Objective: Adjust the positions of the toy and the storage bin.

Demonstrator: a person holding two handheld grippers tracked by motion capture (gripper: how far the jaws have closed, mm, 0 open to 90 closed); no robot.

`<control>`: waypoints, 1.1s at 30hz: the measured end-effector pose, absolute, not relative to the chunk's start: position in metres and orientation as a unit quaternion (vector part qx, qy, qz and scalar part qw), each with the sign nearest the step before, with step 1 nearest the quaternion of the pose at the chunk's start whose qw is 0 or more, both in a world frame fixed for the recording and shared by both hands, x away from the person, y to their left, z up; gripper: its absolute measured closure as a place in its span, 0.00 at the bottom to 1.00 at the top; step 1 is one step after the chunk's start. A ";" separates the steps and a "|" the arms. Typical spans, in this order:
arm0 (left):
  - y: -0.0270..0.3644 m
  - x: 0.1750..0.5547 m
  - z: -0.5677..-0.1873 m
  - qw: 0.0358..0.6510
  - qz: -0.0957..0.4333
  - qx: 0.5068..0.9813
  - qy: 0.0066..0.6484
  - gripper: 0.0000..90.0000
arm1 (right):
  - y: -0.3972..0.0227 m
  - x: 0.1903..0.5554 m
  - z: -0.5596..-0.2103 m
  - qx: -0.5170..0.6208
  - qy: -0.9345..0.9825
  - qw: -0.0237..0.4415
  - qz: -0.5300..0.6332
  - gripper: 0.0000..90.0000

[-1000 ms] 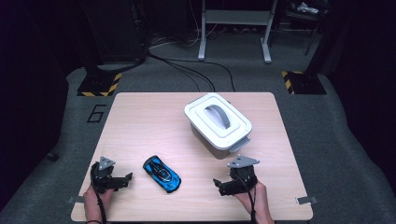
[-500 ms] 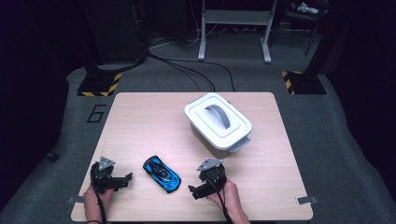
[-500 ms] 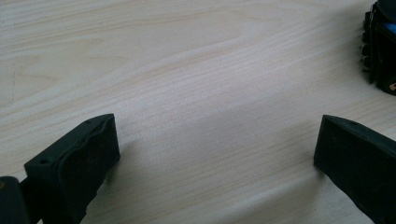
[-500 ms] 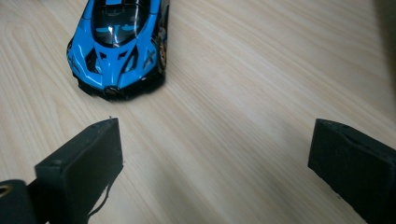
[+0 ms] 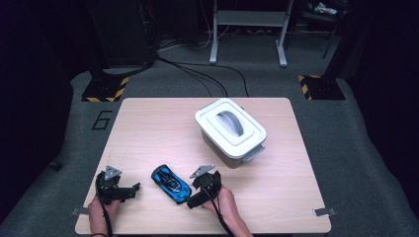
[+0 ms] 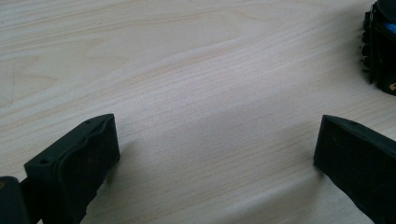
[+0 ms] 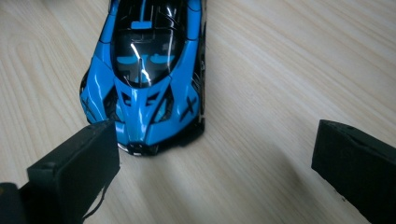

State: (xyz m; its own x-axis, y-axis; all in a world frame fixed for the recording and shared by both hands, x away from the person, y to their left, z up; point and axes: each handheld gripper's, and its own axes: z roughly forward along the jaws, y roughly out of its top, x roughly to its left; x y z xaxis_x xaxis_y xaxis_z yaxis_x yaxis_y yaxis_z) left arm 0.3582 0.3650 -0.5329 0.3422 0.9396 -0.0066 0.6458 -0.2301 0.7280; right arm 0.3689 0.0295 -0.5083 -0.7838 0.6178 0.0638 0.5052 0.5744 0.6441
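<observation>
I hold two grippers low over the near edge of a pale wooden table (image 5: 148, 128). My right gripper (image 5: 195, 196) sits just beside the near end of a blue and black toy car (image 5: 171, 183), which stands on its wheels on the table between my two hands, angled so its far end points up and to the left in the high view. In the right gripper view the car (image 7: 148, 70) lies ahead of my jaws with its pointed nose toward me; my jaws stand wide apart with bare wood between them, and the nose sits close by the inner corner of the jaw on that view's left. Whether that jaw actually touches the bodywork I cannot tell, as the two overlap there. The other jaw is well clear of the car.

My left gripper (image 5: 123, 190) rests near the table's front left corner, apart from the car, pointing roughly toward it. In the left gripper view its jaws are also spread wide, holding nothing, with plain wood grain between them and a dark edge of the car (image 6: 380, 51) at the upper right.

Farther back and to the right stands a white lidded box (image 5: 230, 132) with a grey handle (image 5: 230, 123) arched across its lid, well apart from the car and from both grippers. A person's hand (image 5: 225, 205) grips the right tool, and cables trail back from each.
</observation>
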 end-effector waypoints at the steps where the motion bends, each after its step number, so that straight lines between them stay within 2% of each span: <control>1: 0.365 0.358 -0.533 0.326 0.224 0.751 0.528 0.00 | 0.032 0.369 -0.508 0.319 0.883 0.083 0.335 0.00; 25: 0.365 0.359 -0.533 0.327 0.225 0.752 0.527 0.00 | 0.091 0.378 -0.505 0.307 0.889 0.058 0.334 0.01; 28: 0.365 0.359 -0.533 0.327 0.225 0.752 0.527 0.00 | 0.100 0.383 -0.505 0.303 0.895 0.058 0.323 0.06; 30: 0.365 0.359 -0.533 0.327 0.225 0.752 0.526 0.00 | 0.105 0.386 -0.506 0.308 0.896 0.064 0.314 0.14; 33: 0.365 0.359 -0.533 0.326 0.225 0.752 0.526 0.00 | 0.110 0.390 -0.508 0.312 0.895 0.069 0.310 0.16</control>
